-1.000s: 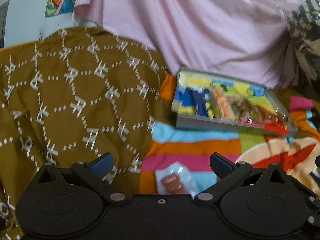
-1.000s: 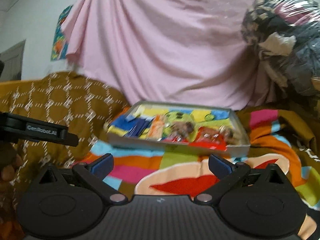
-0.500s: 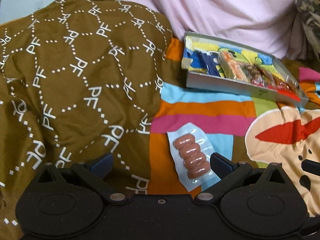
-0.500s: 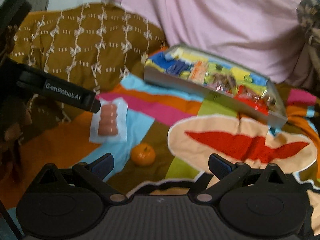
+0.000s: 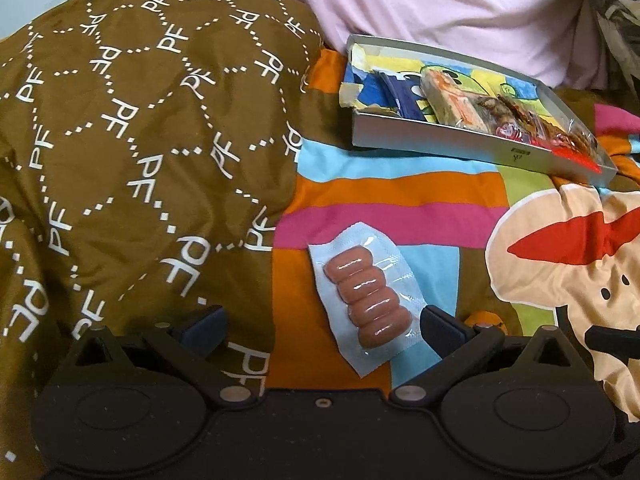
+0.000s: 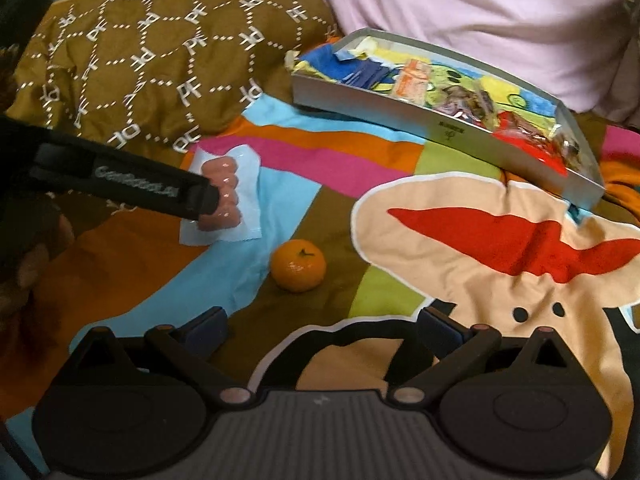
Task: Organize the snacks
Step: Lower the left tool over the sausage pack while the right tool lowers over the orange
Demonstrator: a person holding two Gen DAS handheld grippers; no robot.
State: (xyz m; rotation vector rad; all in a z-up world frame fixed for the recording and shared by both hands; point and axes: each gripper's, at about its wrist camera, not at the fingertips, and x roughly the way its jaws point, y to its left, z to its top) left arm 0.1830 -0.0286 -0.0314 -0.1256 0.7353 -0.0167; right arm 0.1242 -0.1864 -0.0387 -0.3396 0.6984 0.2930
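Observation:
A clear pack of small sausages (image 5: pixel 366 294) lies on the striped bedspread. My left gripper (image 5: pixel 320 326) is open right above it, with the pack's near end between the fingers. The pack also shows in the right wrist view (image 6: pixel 228 200), partly behind the left gripper's finger (image 6: pixel 120 184). A small orange (image 6: pixel 298 266) lies just right of the pack. My right gripper (image 6: pixel 320 328) is open and empty, a little short of the orange. A grey tray (image 5: pixel 460 146) holding several snack packets sits further back; it also shows in the right wrist view (image 6: pixel 400 116).
A brown patterned quilt (image 5: pixel 132 140) is heaped on the left. Pink cloth (image 5: pixel 440 8) hangs behind the tray. The bedspread's cartoon face patch (image 6: pixel 500 240) spreads on the right.
Both grippers have tilted down and moved in towards the bedspread. The sausage pack now lies between the left fingers, and the orange has come into the right view.

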